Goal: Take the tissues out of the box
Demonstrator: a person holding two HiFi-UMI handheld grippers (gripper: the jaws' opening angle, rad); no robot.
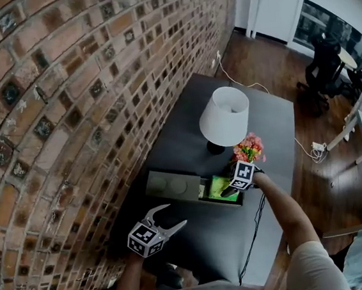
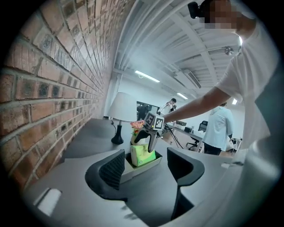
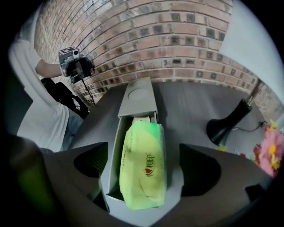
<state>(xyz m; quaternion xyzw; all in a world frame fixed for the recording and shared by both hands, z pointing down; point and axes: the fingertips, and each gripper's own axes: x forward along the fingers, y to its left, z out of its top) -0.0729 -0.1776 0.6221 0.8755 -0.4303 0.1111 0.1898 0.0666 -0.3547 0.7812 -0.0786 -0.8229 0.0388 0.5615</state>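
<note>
A long grey box (image 1: pixel 172 186) lies on the dark table (image 1: pixel 272 122) with its lid slid back. A green tissue pack (image 1: pixel 221 186) sticks out of the open end. My right gripper (image 1: pixel 232 190) is at that end. In the right gripper view its jaws stand wide on either side of the box (image 3: pixel 113 155), and the pack (image 3: pixel 144 150) lies between them untouched, so the right gripper (image 3: pixel 143 170) is open. My left gripper (image 1: pixel 175 216) hovers near the table's front left, open and empty. In the left gripper view it (image 2: pixel 146 166) faces the box (image 2: pixel 133 170) and the tilted-up pack (image 2: pixel 142 155).
A white-shaded lamp (image 1: pixel 224 117) and a pot of pink flowers (image 1: pixel 249 148) stand just behind the box. A brick wall (image 1: pixel 50 123) runs along the table's left side. A black cable (image 1: pixel 254 230) trails over the front right. A person in a white shirt (image 2: pixel 219 128) stands farther off.
</note>
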